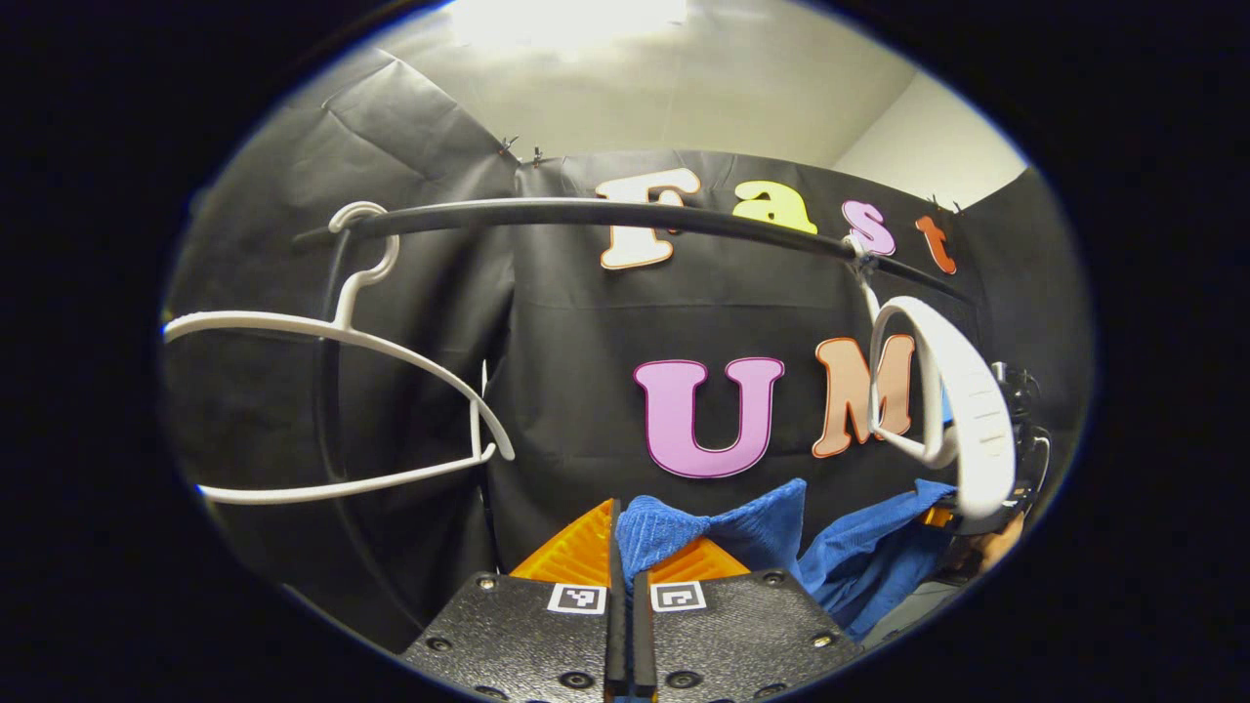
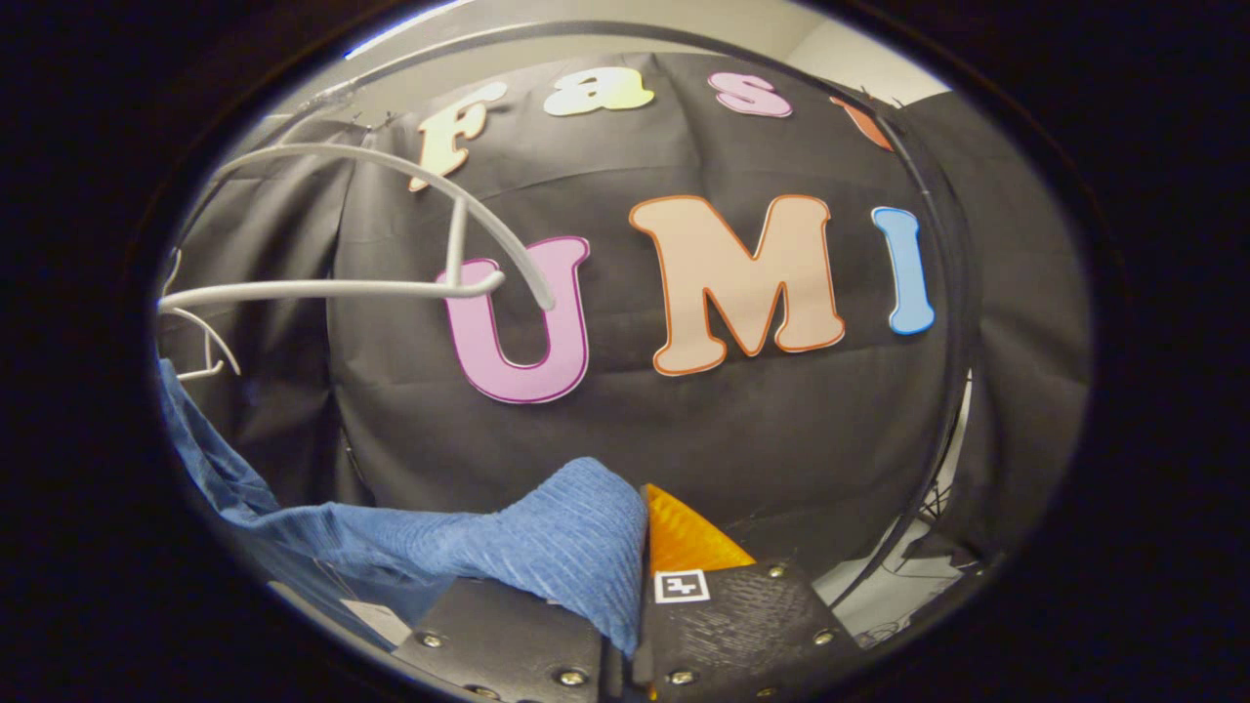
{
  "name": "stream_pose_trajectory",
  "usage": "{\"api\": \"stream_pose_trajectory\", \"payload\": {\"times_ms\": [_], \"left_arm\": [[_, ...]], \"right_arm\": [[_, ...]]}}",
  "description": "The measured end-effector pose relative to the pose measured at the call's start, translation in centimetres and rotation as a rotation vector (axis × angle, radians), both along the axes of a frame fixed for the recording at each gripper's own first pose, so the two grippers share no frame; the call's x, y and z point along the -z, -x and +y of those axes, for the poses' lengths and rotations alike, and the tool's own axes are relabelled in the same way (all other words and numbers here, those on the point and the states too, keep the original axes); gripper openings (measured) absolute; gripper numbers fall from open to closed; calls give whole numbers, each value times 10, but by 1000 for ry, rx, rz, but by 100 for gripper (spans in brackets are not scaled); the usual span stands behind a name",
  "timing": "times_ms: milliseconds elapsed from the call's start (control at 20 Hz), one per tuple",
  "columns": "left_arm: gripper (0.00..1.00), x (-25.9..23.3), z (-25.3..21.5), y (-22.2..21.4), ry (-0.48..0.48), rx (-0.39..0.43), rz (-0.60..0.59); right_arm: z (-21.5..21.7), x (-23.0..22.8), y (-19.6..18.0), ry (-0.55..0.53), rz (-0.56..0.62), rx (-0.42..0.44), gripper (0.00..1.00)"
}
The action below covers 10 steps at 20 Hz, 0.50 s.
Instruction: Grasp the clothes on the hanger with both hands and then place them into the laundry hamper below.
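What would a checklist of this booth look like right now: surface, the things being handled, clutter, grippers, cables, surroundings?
Surface: a pale strip of floor low in the right gripper view; no hamper seen.
Job's things: blue garment is off the hangers and stretched between both grippers; two bare white hangers, left hanger and right hanger, hang on the black rail.
Clutter: nothing seen.
Grippers: left gripper shut on the blue garment; right gripper shut on its other end.
Cables: thin dark cables on the floor by the rack's upright.
Surroundings: black cloth wall, pale ceiling above.
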<state>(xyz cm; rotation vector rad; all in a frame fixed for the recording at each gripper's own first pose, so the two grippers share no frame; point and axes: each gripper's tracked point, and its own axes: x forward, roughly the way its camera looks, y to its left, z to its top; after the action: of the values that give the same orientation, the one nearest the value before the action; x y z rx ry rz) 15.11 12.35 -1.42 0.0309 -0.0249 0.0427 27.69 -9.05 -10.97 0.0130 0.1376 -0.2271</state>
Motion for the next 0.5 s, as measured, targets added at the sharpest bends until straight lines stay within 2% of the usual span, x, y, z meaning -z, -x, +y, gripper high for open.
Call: {"api": "stream_pose_trajectory", "payload": {"times_ms": [200, 300, 350, 500], "left_arm": [[5, 13, -29, 14, 15, 41, 17], [5, 23, -47, 18, 31, 75, 23], [0, 28, -58, 17, 43, 97, 29], [2, 47, -89, 17, 86, 158, 55]], "right_arm": [[18, -10, 35, 18, 8, -37, 7], [22, -10, 47, 17, 18, -44, 7], [25, -11, 53, 18, 19, -45, 7], [48, -19, 70, -3, 14, -89, 7]]}}
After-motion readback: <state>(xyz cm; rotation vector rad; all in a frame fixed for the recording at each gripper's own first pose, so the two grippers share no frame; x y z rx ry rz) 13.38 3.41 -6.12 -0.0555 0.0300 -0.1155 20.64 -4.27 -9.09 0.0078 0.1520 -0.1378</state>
